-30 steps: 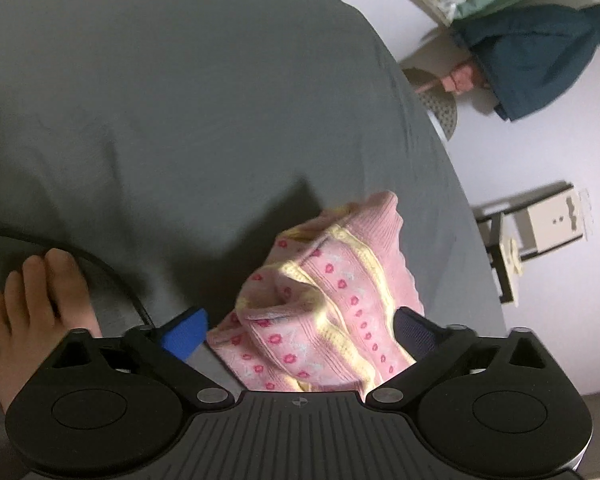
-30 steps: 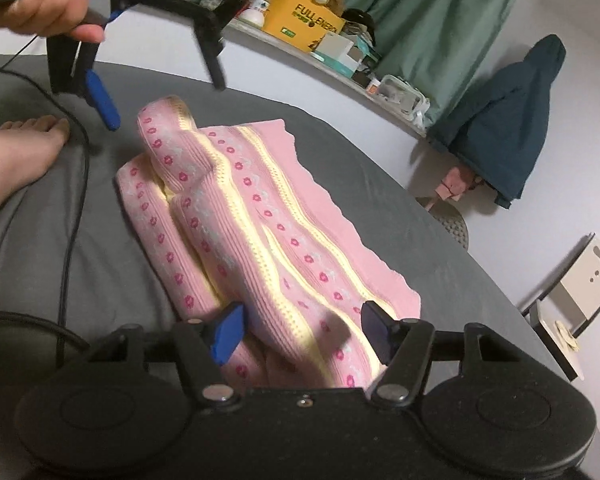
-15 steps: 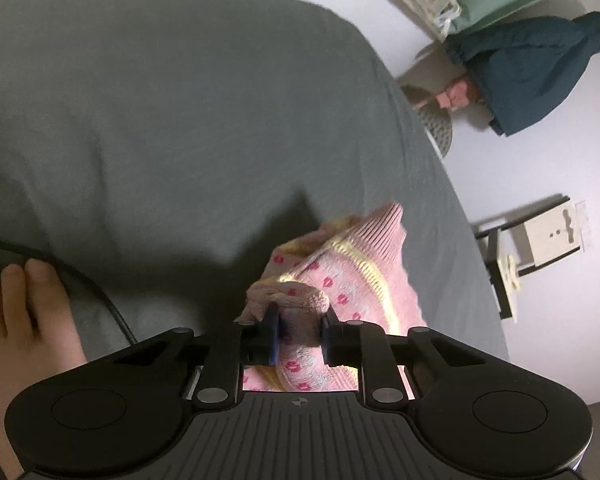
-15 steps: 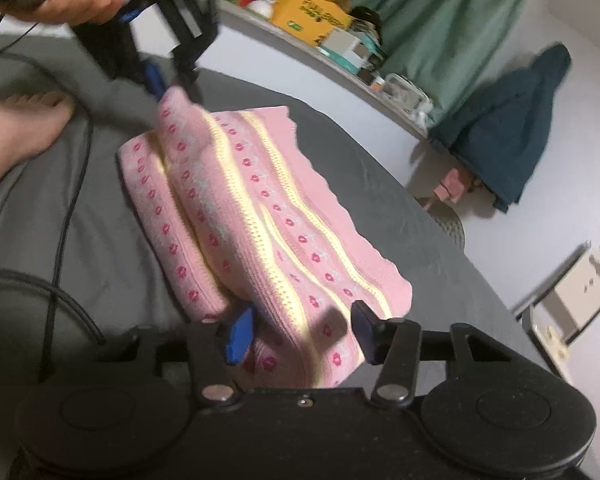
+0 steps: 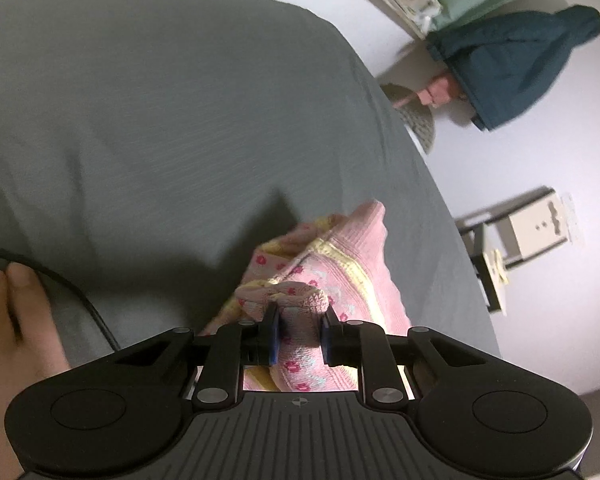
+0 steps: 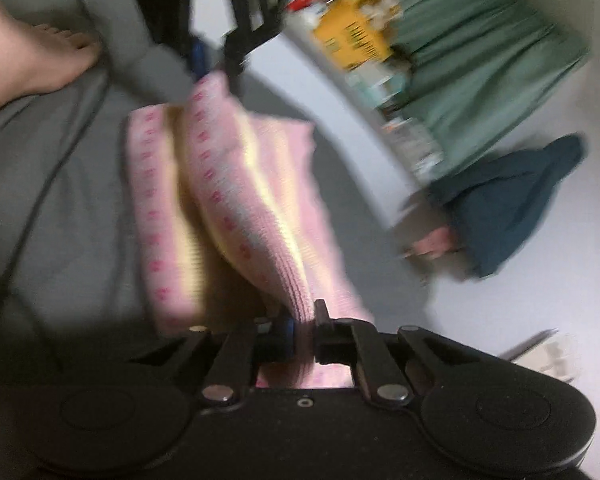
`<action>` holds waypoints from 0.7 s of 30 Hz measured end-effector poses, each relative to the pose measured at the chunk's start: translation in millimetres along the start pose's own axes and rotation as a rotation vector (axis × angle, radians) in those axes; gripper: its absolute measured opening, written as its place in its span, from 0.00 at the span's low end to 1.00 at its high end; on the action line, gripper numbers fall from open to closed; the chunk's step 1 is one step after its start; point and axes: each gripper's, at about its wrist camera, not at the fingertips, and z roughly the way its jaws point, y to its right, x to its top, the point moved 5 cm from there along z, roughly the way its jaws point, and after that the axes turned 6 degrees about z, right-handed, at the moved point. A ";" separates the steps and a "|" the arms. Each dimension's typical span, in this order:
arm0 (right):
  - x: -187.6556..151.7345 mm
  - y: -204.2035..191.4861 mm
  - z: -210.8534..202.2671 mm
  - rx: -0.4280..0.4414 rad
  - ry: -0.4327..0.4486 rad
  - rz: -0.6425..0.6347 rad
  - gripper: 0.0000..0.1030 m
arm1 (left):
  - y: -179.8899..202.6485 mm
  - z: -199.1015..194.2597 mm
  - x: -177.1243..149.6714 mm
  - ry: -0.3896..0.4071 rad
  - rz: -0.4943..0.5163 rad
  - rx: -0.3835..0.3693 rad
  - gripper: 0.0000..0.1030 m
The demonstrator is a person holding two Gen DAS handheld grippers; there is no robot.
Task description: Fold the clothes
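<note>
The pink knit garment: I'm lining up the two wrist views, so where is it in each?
Left wrist: pink knit garment lower centre, bunched between the left tool fingers.
Right wrist: centre, blurred, running from the right tool up to the left tool.
Shared landmark: dark teal jacket on the wall.

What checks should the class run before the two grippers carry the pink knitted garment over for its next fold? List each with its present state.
1. Left gripper pinching the pink knitted garment with yellow stripes: ok.
2. Right gripper pinching the garment's other end: ok.
3. Garment stretched evenly between the grippers: cannot tell, right view blurred.
4. Grey bedsheet ahead free for laying down: ok.
5. Black cable and bare foot apart from the garment: ok.
</note>
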 end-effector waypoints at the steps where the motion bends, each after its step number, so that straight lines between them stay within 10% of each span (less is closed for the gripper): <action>1: -0.9 3.5 -2.1 -0.005 -0.011 0.013 0.08 | 3.3 -0.5 -1.0 -0.006 0.018 -0.009 0.19; 5: -13.9 -12.5 6.2 0.064 -0.112 -0.024 0.11 | -0.8 0.7 -3.0 -0.017 0.052 0.045 0.19; 8: -24.5 -29.5 11.4 0.001 -0.128 -0.113 0.32 | -14.3 -0.1 -4.0 -0.029 0.011 0.066 0.19; 21: -26.9 -30.7 15.1 -0.033 -0.146 -0.135 0.37 | -23.5 -17.3 -1.3 -0.025 -0.064 0.025 0.20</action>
